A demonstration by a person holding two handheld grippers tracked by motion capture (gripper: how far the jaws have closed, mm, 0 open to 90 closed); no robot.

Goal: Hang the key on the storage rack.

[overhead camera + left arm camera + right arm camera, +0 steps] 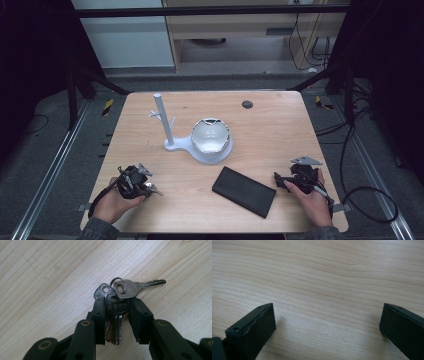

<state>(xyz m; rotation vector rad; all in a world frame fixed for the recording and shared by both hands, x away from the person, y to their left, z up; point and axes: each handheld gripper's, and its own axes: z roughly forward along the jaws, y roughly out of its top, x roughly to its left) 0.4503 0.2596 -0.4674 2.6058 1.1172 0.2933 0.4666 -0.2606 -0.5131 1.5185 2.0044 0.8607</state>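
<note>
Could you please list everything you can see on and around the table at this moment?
keys: one bunch on a ring, silver, near left of the table, between the left jaws
stand: one, white, upright post with small pegs, table centre
bowl: one, white, on the stand's base
flat case: one, black, near centre-right
table: one, light wood
left gripper: one, black, closed on the keys
right gripper: one, black, jaws wide apart over bare wood
hands: two, at the near edge
</note>
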